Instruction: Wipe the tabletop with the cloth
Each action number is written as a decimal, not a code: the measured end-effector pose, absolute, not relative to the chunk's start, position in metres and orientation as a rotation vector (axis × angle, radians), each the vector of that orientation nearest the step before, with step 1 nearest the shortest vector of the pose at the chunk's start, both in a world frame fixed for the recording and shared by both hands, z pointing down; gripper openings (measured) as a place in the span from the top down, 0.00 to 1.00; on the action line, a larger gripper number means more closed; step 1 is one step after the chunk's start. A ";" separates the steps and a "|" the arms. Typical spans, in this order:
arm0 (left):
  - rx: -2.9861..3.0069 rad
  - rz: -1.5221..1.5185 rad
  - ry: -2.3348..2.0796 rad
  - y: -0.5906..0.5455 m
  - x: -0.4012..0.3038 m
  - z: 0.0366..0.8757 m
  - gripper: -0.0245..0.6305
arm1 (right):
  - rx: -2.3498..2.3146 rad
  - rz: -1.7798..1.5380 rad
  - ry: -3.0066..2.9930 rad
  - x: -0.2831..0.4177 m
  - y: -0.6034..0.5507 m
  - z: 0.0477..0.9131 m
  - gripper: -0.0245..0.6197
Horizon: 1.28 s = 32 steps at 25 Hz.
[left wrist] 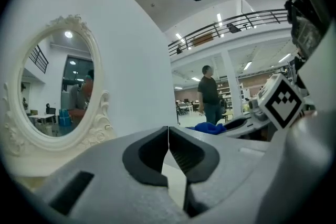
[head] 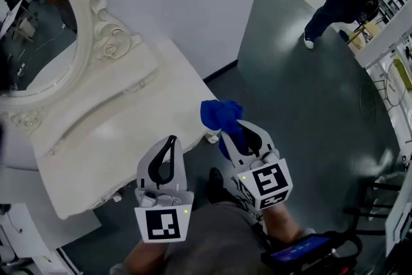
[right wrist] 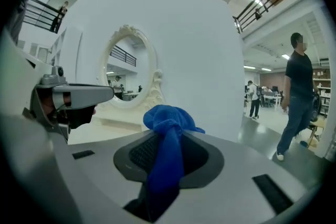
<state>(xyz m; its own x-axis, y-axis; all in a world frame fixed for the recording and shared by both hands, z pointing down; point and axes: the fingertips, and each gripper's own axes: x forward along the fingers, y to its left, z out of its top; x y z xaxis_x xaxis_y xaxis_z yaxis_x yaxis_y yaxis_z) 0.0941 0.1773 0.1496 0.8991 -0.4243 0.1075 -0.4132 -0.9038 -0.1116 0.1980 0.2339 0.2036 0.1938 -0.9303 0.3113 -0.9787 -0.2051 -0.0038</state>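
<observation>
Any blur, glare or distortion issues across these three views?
Head view: dim and flat, with a soft sheen on the floor; the cloth is readable. Left gripper view: strong fisheye with dark corners, the ceiling lights are blown out, and the gripper is close and a bit soft. Right gripper view: same dark corners, the wall bulges, and the cloth is sharp.

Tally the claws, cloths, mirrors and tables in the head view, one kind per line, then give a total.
claws: 2 (left claw, right claw)
blue cloth: 1
oval mirror: 1
white dressing table: 1
total: 5
</observation>
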 end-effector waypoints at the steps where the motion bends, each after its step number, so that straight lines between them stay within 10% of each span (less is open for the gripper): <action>1: -2.954 -0.167 0.679 0.176 0.084 0.138 0.94 | 2.266 0.317 -1.869 0.184 0.231 0.190 0.81; 32: -2.760 -0.098 1.102 0.154 -0.134 0.092 0.93 | 1.975 -0.010 -2.172 -0.055 0.186 0.132 0.82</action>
<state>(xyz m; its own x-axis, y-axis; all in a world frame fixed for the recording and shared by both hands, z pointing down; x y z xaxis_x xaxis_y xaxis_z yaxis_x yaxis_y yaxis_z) -0.1337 0.1540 0.0925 0.7249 -0.6889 -0.0010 -0.6778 -0.7130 -0.1794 -0.0547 0.1861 0.1317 -0.0832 -0.9856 0.1471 -0.9843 0.1043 0.1426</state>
